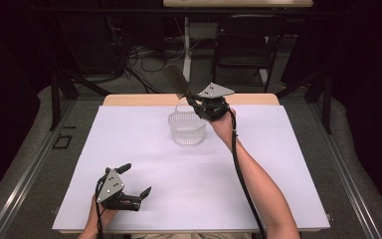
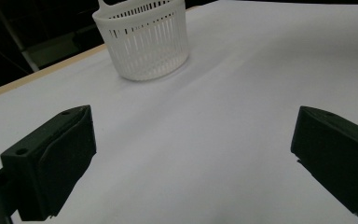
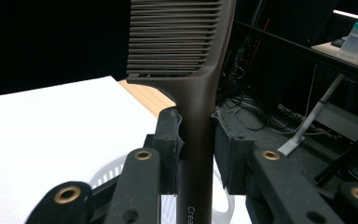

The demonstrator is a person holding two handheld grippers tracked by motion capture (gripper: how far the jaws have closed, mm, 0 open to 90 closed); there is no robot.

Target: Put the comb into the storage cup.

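A dark brown comb [image 1: 175, 79] is clamped by its handle in my right gripper [image 1: 189, 97], which hangs just above the far rim of a white slotted plastic basket [image 1: 186, 134]. In the right gripper view the pads of that gripper [image 3: 198, 135] press both sides of the handle. The comb [image 3: 182, 37] stands with its teeth end up, and the basket [image 3: 105, 175] lies below. My left gripper [image 1: 137, 179] rests near the front left of the white table cover [image 1: 258, 199], open with nothing between its fingers. In the left gripper view this gripper [image 2: 192, 112] faces the basket [image 2: 144, 42] farther off.
A strip of wooden table edge [image 1: 144, 99] shows behind the white cover. A black chair [image 1: 246, 42], a white pole [image 1: 186, 50] and floor cables [image 1: 139, 55] stand beyond the table. A capped bottle [image 3: 356, 37] sits on a far desk.
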